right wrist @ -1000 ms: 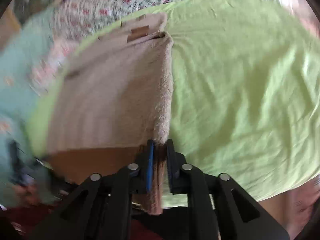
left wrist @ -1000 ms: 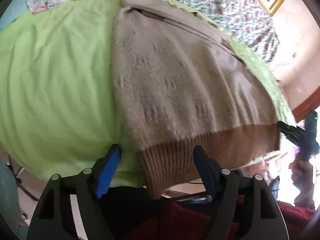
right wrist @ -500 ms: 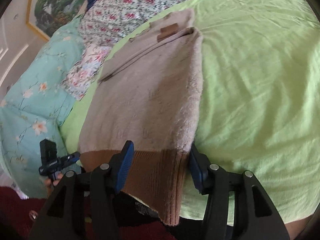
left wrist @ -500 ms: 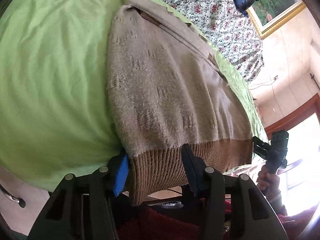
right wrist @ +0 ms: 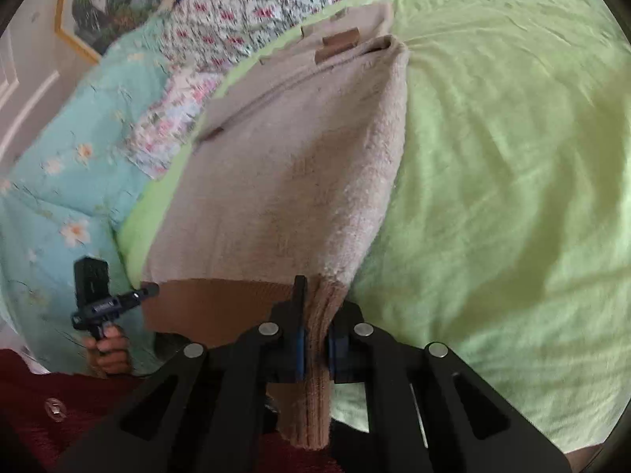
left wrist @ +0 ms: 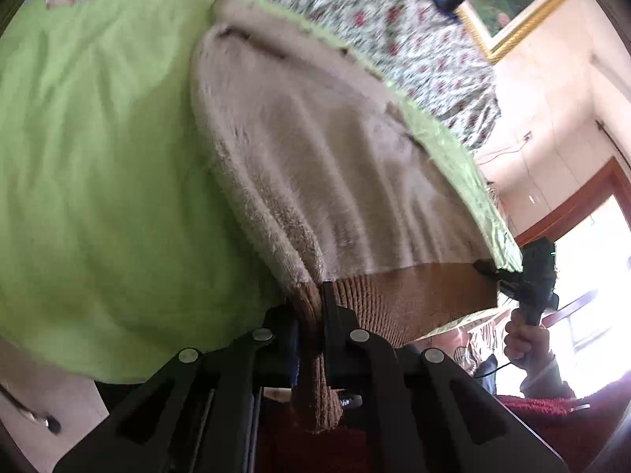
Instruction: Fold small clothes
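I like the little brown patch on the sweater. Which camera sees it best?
The right wrist view: the brown patch sits clear near the sweater's far end. The left wrist view shows only a blurry dark streak there.

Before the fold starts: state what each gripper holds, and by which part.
Both hold the beige sweater by its brown ribbed hem: left gripper at one corner, right gripper at the other.

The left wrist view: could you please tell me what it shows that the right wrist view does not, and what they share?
Only the left wrist view shows a lit doorway and the right gripper at the hem's far corner. Only the right wrist view shows a turquoise quilt and the left gripper. Both show the sweater on the green sheet, the floral bedding, a painting, and fingers shut on the brown ribbed hem.
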